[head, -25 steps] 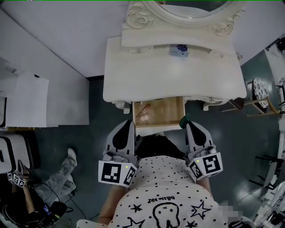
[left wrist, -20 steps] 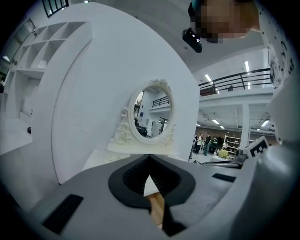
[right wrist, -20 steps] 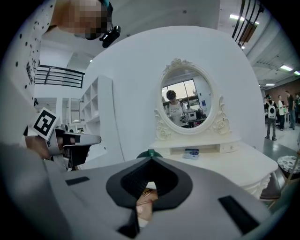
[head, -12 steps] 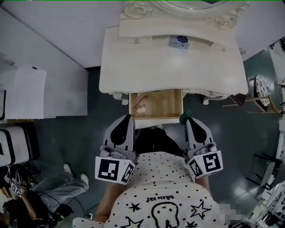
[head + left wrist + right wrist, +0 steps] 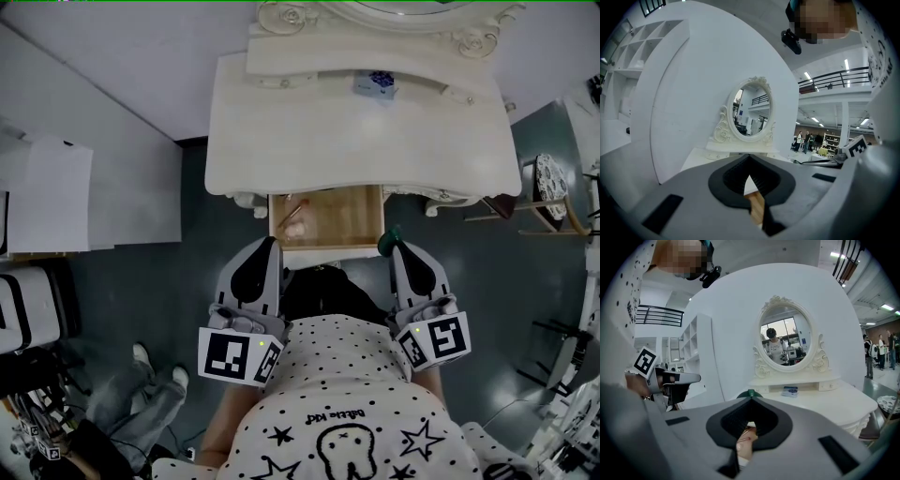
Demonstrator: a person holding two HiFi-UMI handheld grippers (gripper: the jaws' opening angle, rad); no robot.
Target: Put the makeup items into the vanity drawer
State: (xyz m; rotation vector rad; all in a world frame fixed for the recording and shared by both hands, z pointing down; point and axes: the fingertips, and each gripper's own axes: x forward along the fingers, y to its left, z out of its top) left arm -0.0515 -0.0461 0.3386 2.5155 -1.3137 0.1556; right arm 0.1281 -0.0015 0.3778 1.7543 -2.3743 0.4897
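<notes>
The white vanity [image 5: 361,141] has its drawer [image 5: 349,217] pulled open, showing a wooden bottom. A pale pink item [image 5: 293,228] and a thin brush [image 5: 299,207] lie at the drawer's left side. My left gripper [image 5: 267,244] is at the drawer's front left corner, shut and holding nothing [image 5: 749,158]. My right gripper [image 5: 394,246] is at the front right corner, also shut [image 5: 751,399]. A small dark green piece [image 5: 749,393] shows at its tip, and I cannot tell what it is. A small blue box [image 5: 378,82] rests on the vanity's back shelf under the oval mirror [image 5: 784,340].
White wall panels [image 5: 103,103] stand left of the vanity. A chair [image 5: 548,202] is at the right. Another person's legs [image 5: 141,394] are on the dark floor at lower left. My own body in a spotted shirt [image 5: 342,394] fills the space just below the drawer.
The vanity and drawer have slid slightly up in the head view. Both grippers have stayed at the drawer's front corners. The other person's legs at lower left have shifted.
</notes>
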